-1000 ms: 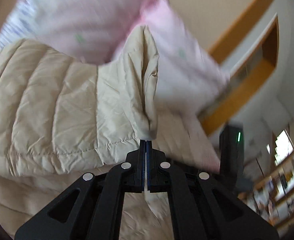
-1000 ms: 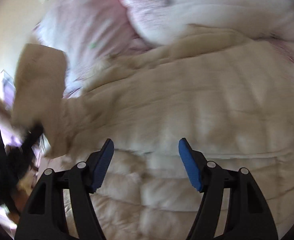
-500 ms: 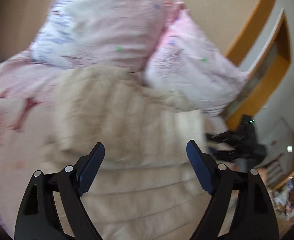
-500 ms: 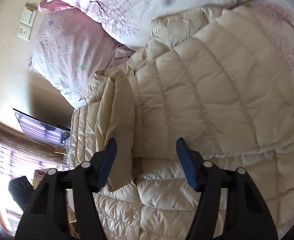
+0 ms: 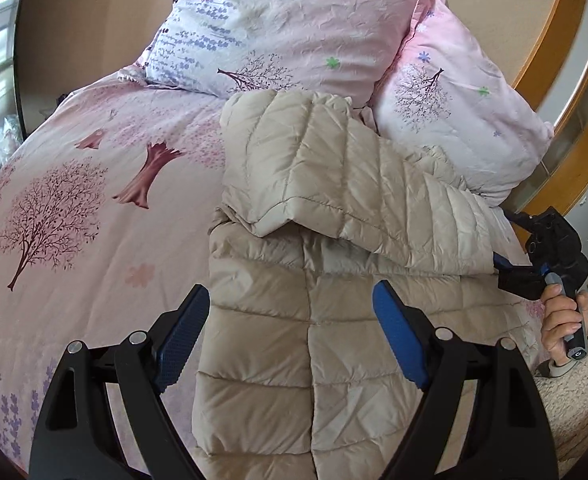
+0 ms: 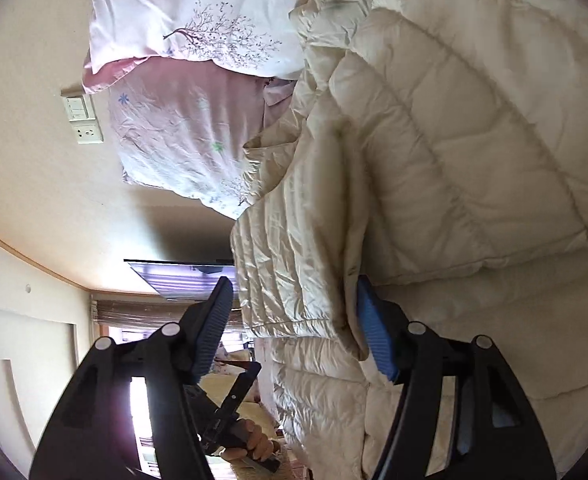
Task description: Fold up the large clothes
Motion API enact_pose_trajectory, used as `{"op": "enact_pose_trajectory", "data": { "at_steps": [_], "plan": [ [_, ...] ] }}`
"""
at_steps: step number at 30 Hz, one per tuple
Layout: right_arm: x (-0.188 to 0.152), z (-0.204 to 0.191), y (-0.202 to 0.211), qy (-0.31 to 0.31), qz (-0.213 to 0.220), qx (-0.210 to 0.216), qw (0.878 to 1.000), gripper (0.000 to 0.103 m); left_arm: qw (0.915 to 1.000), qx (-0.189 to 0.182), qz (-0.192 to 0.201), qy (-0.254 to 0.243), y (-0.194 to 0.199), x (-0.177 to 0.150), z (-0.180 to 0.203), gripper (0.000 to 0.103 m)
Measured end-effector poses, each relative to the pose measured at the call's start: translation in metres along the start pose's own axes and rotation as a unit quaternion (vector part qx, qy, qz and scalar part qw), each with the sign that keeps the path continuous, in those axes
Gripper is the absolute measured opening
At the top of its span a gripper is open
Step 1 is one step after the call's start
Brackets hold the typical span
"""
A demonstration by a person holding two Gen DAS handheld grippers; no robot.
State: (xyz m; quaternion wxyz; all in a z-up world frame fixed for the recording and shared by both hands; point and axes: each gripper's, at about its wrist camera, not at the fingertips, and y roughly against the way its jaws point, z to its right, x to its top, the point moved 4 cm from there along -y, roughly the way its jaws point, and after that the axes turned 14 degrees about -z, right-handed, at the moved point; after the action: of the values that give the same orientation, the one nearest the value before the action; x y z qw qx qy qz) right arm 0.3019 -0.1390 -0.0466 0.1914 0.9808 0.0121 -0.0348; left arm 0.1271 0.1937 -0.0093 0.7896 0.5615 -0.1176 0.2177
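Note:
A beige quilted down jacket lies on the bed, with one sleeve folded across its body. My left gripper is open and empty above the jacket's lower body. My right gripper is open, its jaws straddling the jacket's right edge, which stands as a ridge between the pads. The right gripper also shows in the left wrist view, at the jacket's far right side. The jacket's body fills the right of the right wrist view.
Two pink floral pillows lie at the head of the bed, touching the jacket's top. The pink tree-print bedcover spreads to the left. A wall socket and a wooden door frame are nearby.
My left gripper let go of the sleeve, opened and drew back; the sleeve now lies folded across the jacket. My right gripper turned and moved to the jacket's right edge.

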Motion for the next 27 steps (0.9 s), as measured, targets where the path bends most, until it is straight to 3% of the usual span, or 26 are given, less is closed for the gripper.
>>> {"op": "enact_pose_trajectory", "data": {
  "at_steps": [2,4,5,6,7,10,14,18,23,27],
  "plan": [
    [0.000,-0.001,-0.002,0.008,0.000,-0.027,1.000,0.059,1.0000,0.001,-0.002,0.001,-0.002,0.001,0.000,0.084],
    [0.003,-0.002,-0.010,0.019,-0.005,-0.048,0.999,0.034,1.0000,0.001,-0.005,0.002,-0.003,0.001,-0.001,0.084],
    [0.004,-0.005,-0.014,0.027,-0.006,-0.063,0.998,0.027,1.0000,0.002,-0.006,0.003,-0.005,0.000,-0.002,0.084],
    [0.004,-0.009,-0.018,0.039,-0.007,-0.084,0.996,0.009,1.0000,0.002,-0.007,0.003,-0.005,0.000,-0.002,0.084],
    [0.004,-0.014,-0.022,0.054,-0.007,-0.108,0.993,0.006,1.0000,0.003,-0.007,0.002,-0.006,0.000,-0.002,0.084],
    [0.001,-0.044,-0.024,0.115,0.015,-0.152,0.982,0.004,0.9999,0.010,-0.007,0.001,-0.008,0.000,-0.002,0.084],
    [-0.007,-0.110,0.008,0.219,0.114,-0.155,0.957,0.004,0.9998,0.019,-0.008,0.000,-0.010,-0.001,-0.001,0.084],
    [-0.002,-0.109,0.039,0.202,0.180,-0.197,0.942,0.004,0.9996,0.026,-0.009,-0.004,-0.013,-0.002,-0.002,0.084],
    [0.012,-0.053,0.035,0.113,0.139,-0.212,0.961,0.004,0.9995,0.028,-0.011,-0.004,-0.018,-0.001,-0.003,0.084],
    [0.021,-0.029,0.032,0.075,0.139,-0.230,0.960,0.004,0.9995,0.031,-0.008,-0.004,-0.018,-0.001,-0.004,0.085]
  ]
}}
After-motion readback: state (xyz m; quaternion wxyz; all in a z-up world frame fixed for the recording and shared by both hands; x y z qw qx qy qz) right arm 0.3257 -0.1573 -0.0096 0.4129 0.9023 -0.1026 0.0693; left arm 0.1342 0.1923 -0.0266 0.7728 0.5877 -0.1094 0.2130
